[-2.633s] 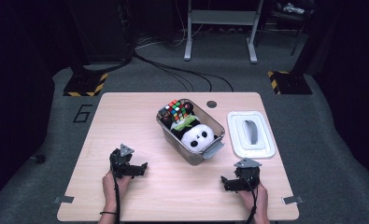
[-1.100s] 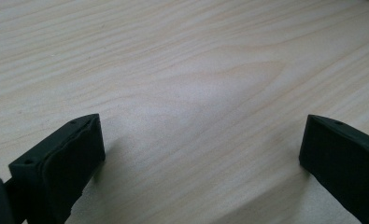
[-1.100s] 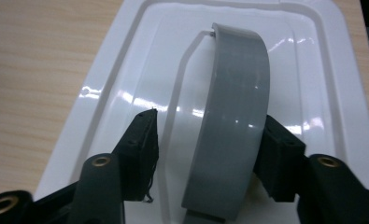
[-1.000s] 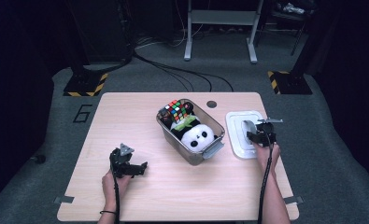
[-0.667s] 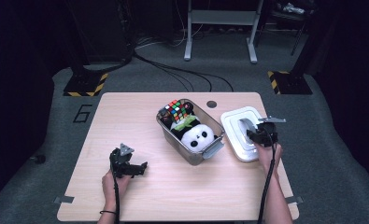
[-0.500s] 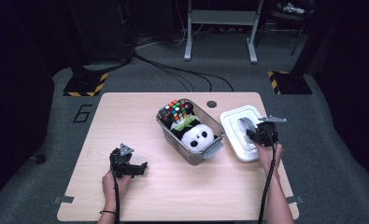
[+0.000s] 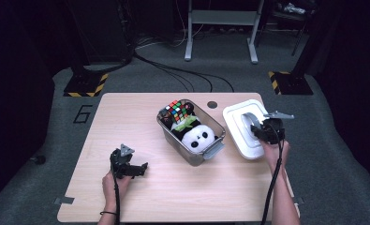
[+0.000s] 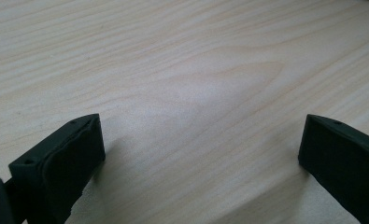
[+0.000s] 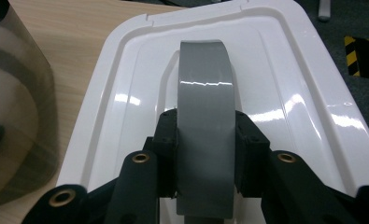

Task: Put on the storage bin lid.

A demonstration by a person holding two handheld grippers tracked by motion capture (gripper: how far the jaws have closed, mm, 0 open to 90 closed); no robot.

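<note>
Your right gripper (image 7: 263,131) is clamped on the grey handle (image 9: 205,112) of the white lid (image 7: 245,127); in the right gripper view both black jaws squeeze that grey strap from either side, and the pads sit flush against it. From above, the lid sits over the right end of the table (image 7: 126,117), just beside the bin (image 7: 192,136), with its far right edge poking a bit past the table's side. It looks tipped up a little on your side, though how far off the wood it is I can't really tell from up there.

Your left gripper (image 7: 126,164) is down at the near left part of the table, well apart from the bin, jaws wide apart with nothing but bare wood grain between them in the left gripper view.

Inside the bin you've got a panda plush (image 7: 199,137) at the near end and a colourful cube (image 7: 175,110) at the far end, with something green (image 7: 185,123) wedged between them. A small dark round hole (image 7: 212,104) sits in the tabletop just behind the bin, and a "6" (image 7: 83,114) is marked on the floor off the table's left side
</note>
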